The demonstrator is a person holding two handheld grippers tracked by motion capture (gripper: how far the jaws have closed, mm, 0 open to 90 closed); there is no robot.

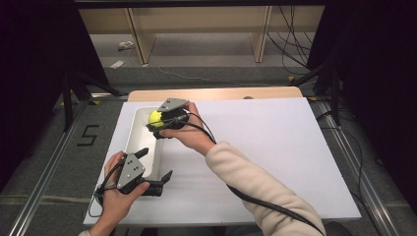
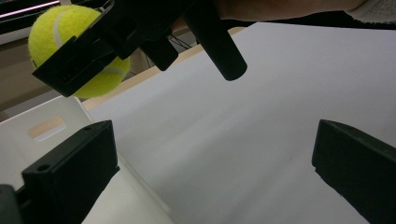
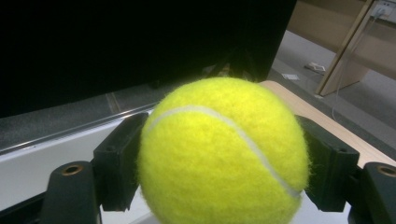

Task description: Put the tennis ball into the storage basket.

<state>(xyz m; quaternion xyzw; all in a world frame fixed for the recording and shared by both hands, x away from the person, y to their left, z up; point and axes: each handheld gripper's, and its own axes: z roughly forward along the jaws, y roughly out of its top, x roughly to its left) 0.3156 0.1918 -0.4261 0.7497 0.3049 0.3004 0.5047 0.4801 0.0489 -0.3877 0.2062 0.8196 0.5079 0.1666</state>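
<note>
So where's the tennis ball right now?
The ball is clamped in the right claw, held over the far end of the white tray at the table's left in the high view.

right claw [image 1: 158,123] reaches forward and left across the body, sleeved forearm angled up from bottom right, hand wrapped round its body, jaws clamped on both sides of a load. left claw [image 1: 156,169] held low near the body, pointing right, jaws spread wide.
</note>
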